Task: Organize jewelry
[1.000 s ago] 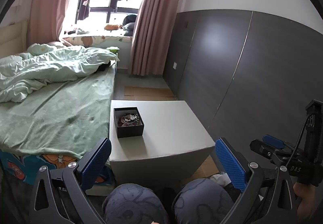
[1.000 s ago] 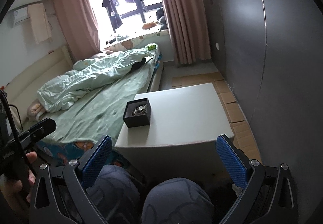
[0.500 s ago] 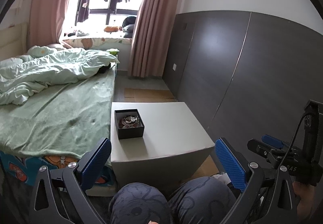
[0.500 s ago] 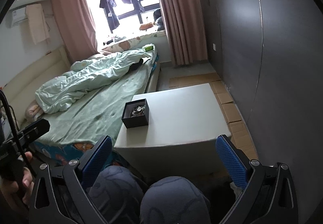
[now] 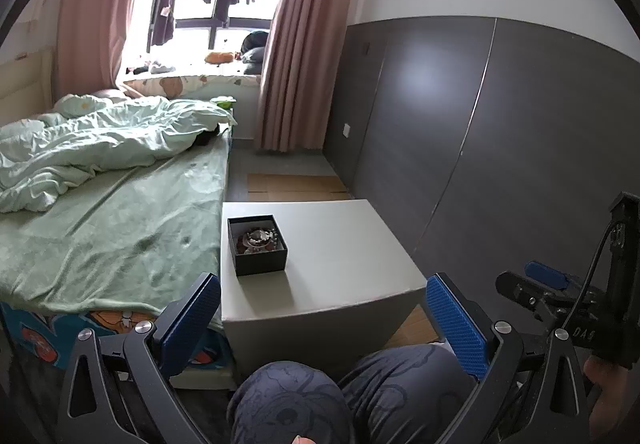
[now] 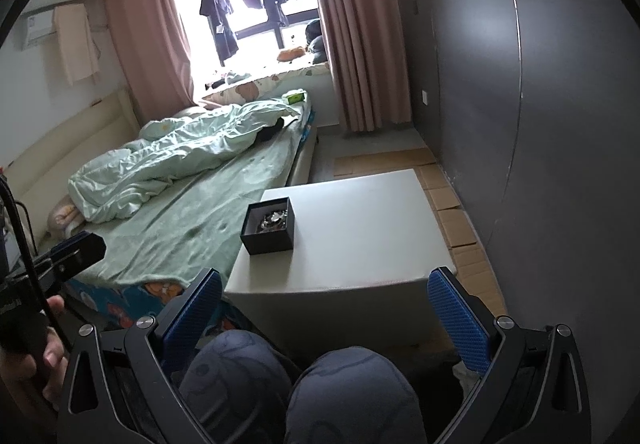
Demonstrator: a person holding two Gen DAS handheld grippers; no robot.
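Beside the green bed (image 5: pixel 120 228), your grey surface (image 5: pixel 344 244) carries an open black box (image 5: pixel 257 244) near its left edge, with jewelry (image 5: pixel 256 237) inside. Your left claw (image 5: pixel 320 318) and right claw (image 6: pixel 324 314) both gape wide, empty, above your knees (image 6: pixel 300 388).

jewelry (image 5: pixel 257 237) in the black box (image 5: pixel 260 265): lying too small to tell apart | right gripper (image 5: pixel 546 274): being cut off by the left view's right edge | knees (image 6: pixel 352 392): running off both views' bottom edges | bed (image 5: pixel 100 228): running past the left edge
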